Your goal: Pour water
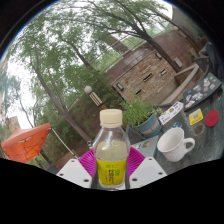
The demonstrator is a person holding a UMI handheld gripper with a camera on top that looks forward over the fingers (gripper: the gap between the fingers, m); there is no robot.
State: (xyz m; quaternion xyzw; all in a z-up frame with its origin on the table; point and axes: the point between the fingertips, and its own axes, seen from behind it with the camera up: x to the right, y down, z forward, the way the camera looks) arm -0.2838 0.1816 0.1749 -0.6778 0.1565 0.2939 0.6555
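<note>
Tongs (111,165) pinch a clear bottle (111,148) with white cap and yellow label, held upright between the pink pads. White mug (174,144) stands on the bench (185,160) just right of it, potted plant (141,115) beyond.

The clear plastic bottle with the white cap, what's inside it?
The clear plastic bottle, held between the gripper fingers, shows pale yellowish liquid in its upper part. Its yellow label covers the lower body, hiding the contents there.
</note>
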